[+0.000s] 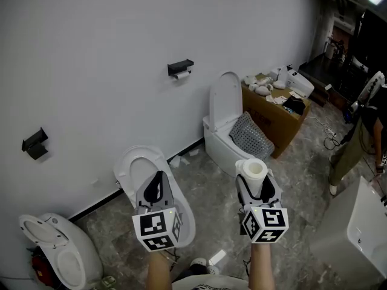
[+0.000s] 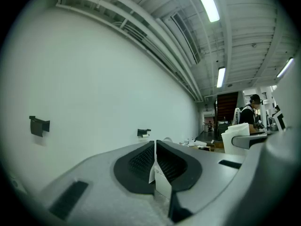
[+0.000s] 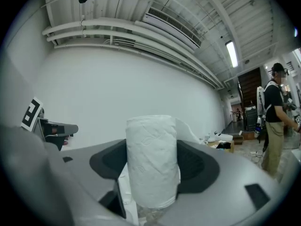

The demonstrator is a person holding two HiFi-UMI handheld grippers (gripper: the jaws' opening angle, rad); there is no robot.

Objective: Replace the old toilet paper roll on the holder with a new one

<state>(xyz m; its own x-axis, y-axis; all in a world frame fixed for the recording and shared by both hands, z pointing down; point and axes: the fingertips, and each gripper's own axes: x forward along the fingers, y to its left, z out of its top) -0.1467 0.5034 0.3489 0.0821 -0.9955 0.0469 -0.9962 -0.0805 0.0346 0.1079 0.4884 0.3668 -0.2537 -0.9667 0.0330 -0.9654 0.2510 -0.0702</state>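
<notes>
At the far left a black bracket (image 1: pixel 35 144) sits on the wall. My left tongs (image 1: pixel 158 180) are held level near me, their jaws closed flat together. Beyond them, far up the wall, the holder (image 1: pixel 180 66) carries the old roll (image 1: pixel 182 75) beneath its black shelf. To the right, my right tongs (image 1: pixel 256 184) are clamped on the new roll (image 1: pixel 253 171), which stands upright between the pads. Past it a white toilet (image 1: pixel 225 116) stands against the wall.
</notes>
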